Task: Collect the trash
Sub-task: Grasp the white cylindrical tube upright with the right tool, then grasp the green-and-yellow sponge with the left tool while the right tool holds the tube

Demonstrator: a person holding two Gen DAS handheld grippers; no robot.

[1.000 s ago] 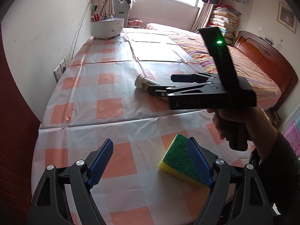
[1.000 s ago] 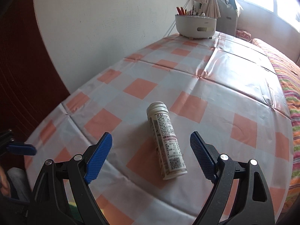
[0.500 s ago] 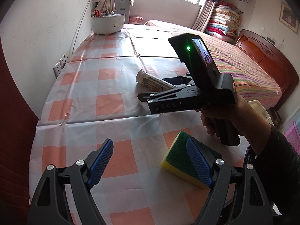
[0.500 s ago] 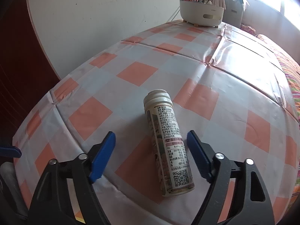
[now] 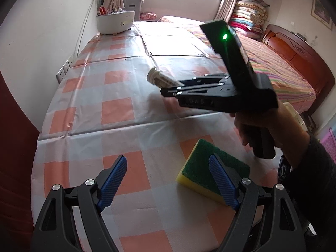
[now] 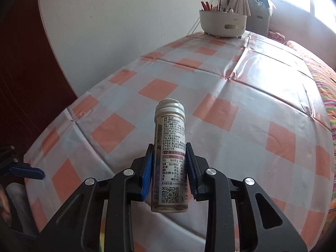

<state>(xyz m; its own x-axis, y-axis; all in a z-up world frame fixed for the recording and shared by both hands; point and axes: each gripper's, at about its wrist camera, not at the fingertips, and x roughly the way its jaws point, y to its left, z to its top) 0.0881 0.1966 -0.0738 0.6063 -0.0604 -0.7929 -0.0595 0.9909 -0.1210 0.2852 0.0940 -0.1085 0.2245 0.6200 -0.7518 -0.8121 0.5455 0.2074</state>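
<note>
Left wrist view: left gripper (image 5: 167,176) hangs over the near part of the table (image 5: 117,107), fingers spread wide, nothing between them; open checked cloth lies ahead and to the L, wall along the L edge, bed (image 5: 279,67) past the R edge. A green/yellow sponge (image 5: 201,168) lies flat behind the R finger, near the table's front edge. The right gripper (image 5: 168,89) is higher than 0.5 s ago, w/ the tube (image 5: 160,78) now off the cloth. Right wrist view: right gripper (image 6: 169,168) fingers narrow, clamped on the tube (image 6: 171,147) at mid-body; 0.5 s ago they were wide w/ the tube lying flat. Tube: white ribbed cap pointing away, printed label, QR code near the base. White caddy (image 6: 222,24) stands at the far end.
</note>
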